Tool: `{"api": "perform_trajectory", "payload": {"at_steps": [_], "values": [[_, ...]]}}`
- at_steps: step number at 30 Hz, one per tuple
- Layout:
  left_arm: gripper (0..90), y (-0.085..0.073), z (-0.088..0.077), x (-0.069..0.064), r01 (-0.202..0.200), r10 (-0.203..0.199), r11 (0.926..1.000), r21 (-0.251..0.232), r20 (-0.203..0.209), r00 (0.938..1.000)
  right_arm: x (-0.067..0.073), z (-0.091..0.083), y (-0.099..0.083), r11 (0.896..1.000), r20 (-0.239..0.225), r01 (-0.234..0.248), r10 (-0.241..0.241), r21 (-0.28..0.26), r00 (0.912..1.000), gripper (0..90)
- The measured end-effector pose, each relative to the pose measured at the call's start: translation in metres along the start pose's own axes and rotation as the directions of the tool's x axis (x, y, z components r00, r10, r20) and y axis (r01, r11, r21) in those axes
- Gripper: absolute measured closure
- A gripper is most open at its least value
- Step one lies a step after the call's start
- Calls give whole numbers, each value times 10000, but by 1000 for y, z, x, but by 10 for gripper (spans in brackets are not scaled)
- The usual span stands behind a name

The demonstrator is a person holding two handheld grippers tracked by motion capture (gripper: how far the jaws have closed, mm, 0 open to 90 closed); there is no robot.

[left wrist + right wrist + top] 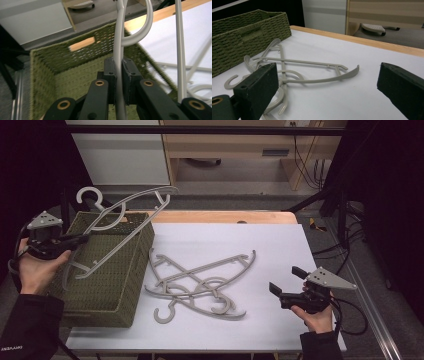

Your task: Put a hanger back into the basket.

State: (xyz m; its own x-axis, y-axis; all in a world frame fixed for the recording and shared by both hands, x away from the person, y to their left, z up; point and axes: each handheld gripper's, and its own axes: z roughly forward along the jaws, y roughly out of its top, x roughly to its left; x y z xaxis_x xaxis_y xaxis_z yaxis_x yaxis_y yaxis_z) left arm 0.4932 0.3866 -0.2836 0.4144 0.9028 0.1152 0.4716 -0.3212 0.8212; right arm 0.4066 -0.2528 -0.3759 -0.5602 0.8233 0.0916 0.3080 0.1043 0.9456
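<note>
Item: grey hanger (125, 215), clamped by its bar in the left gripper (82, 239), long axis slanting up and away over the green basket (107, 285) directly beneath. Right gripper (285, 282), jaws wide, empty; the heap of hangers (200, 280) lies ahead of it.

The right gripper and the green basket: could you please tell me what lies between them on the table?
In the high view, a pile of grey hangers lies on the white sheet between the right gripper and the green basket.
</note>
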Motion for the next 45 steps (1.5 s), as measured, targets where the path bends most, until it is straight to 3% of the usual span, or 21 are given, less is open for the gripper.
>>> {"api": "perform_trajectory", "payload": {"at_steps": [14,21,31,37,45], "values": [[826,-33,0,39,56,-21,9985,548,-639,9980,0,3,-1,9999,-32,5,-5,110,10000,38],[826,-47,-1,52,80,-3,9959,898,-849,9964,0,3,-1,9999,-52,-22,22,114,10000,38],[826,-65,-3,61,-30,165,9913,1317,-1019,9947,0,4,-2,9999,-37,-37,37,149,10000,38],[826,-75,-4,66,129,8,9907,1353,-1004,9950,0,5,-2,9998,-36,-38,39,200,10000,38],[826,-87,1,62,-66,295,9828,1843,-1220,9921,0,5,-3,9998,-52,-21,22,201,10000,38]]}}
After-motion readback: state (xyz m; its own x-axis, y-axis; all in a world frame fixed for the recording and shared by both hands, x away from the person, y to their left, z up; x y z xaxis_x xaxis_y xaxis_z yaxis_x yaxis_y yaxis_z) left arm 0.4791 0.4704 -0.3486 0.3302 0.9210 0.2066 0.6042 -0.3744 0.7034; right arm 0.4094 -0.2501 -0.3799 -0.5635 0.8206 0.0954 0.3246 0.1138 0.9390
